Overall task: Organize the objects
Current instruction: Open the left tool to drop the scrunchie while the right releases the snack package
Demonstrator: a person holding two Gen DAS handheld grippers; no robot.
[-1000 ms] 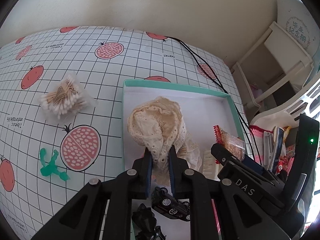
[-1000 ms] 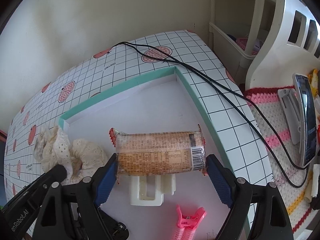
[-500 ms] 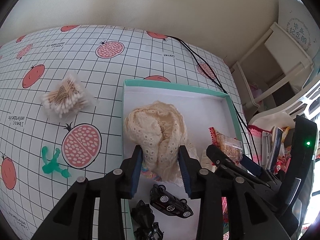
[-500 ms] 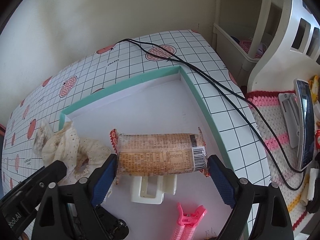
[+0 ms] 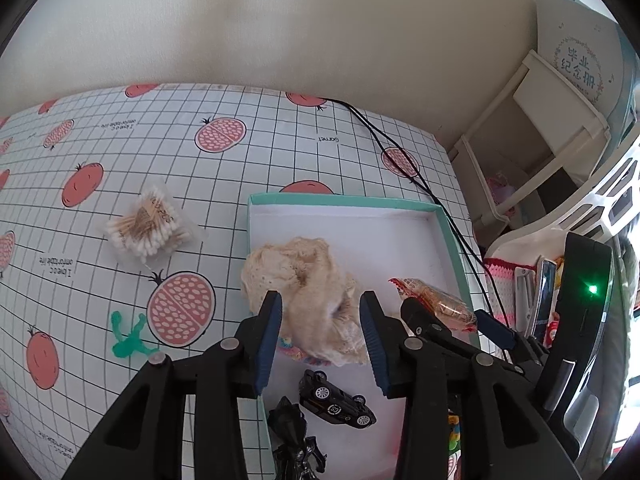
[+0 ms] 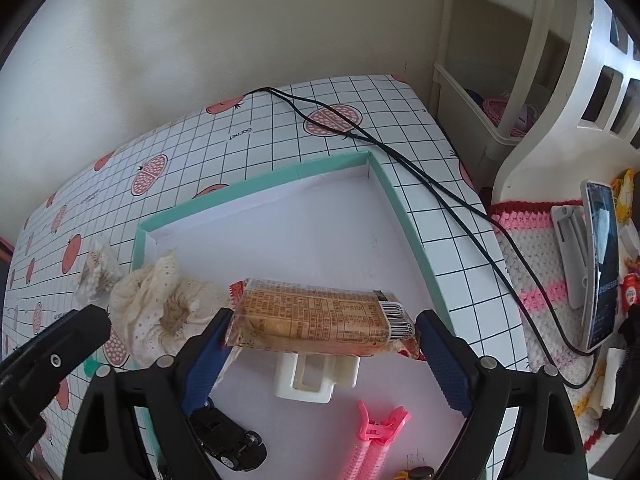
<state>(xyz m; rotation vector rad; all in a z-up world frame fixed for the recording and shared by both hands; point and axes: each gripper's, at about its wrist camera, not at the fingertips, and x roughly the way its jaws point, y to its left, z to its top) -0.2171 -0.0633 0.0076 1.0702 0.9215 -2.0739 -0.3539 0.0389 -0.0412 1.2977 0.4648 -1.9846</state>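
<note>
Left wrist view: left hand-held gripper point(image 5: 320, 330) spread wide over the lace cloth point(image 5: 308, 280) lying in the teal-rimmed box point(image 5: 452, 240); right hand-held gripper point(image 6: 320, 356) clamps the cracker packet point(image 6: 320, 318) above it.

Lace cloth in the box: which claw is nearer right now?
Left. The left claw is open right around the lace cloth in the box. The right claw is beside it, shut on the snack pack.
</note>
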